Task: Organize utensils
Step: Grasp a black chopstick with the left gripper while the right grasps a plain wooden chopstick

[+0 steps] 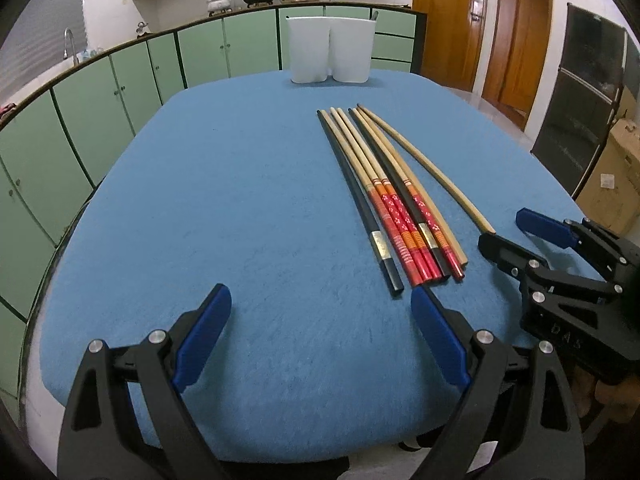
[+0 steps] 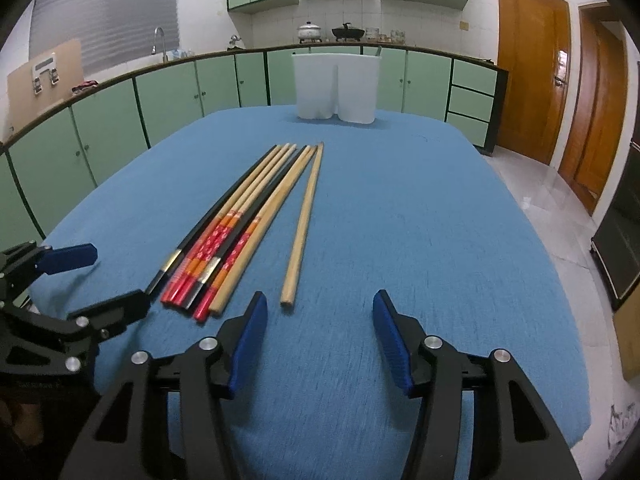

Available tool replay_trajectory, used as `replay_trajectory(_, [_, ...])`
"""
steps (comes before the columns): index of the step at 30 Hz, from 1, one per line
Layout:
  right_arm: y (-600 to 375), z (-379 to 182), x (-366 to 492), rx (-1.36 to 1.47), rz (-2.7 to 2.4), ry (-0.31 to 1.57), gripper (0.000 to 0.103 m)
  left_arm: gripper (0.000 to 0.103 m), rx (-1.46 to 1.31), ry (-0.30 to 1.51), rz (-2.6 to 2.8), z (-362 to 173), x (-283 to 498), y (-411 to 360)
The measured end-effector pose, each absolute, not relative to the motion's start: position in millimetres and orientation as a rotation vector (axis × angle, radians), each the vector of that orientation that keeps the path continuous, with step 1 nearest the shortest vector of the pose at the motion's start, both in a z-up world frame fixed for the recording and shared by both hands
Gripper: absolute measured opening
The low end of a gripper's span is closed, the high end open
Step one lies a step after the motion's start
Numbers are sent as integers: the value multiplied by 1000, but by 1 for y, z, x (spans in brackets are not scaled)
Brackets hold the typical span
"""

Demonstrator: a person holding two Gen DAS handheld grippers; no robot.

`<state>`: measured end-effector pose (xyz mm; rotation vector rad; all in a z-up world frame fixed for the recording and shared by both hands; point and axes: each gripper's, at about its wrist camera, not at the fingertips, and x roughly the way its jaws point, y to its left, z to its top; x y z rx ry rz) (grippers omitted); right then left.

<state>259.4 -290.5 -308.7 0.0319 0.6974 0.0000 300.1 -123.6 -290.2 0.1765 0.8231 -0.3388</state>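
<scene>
Several chopsticks [image 1: 394,212] lie side by side on the blue tablecloth [image 1: 240,200]: black ones with metal bands, red-and-orange patterned ones and plain bamboo. One bamboo chopstick [image 2: 303,224] lies a little apart on their right. A white two-compartment holder [image 1: 330,50] stands upright at the table's far edge. My left gripper [image 1: 320,294] is open over bare cloth, its right fingertip close to the chopsticks' near ends. My right gripper [image 2: 320,298] is open too, nothing between its fingers, just right of the lone chopstick's near end.
Green cabinets [image 1: 120,92] with a counter curve around the table's left and far sides. Wooden doors [image 2: 532,76] stand at the right, above a tiled floor. In the right wrist view the left gripper [image 2: 116,276] shows at the left edge beside the chopsticks [image 2: 236,224].
</scene>
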Motion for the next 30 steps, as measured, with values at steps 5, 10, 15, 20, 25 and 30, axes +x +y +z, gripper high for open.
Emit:
replay_trajectory(5, [-291,-310,271,24,0,689,46,89,174,819,-318,-294,307,-130])
replay_trajectory(10, [-291,-309,277,24,-7,684,27,67,155,785,-305,-293,308,-132])
replay_trajectory(15, [-294,-309,276,24,-54,675,11,29,143,756,-285,-293,310,-134])
replay_trajectory(20, [-305,-309,271,57,-118,677,8,11,98,757,-225,-292,313,-121])
replay_trajectory(25, [-307,-308,268,76,-114,686,8,11,74,766,-182,-291,313,-110])
replay_trajectory(30, [-302,-307,265,67,-68,687,10,36,93,771,-223,-291,315,-110])
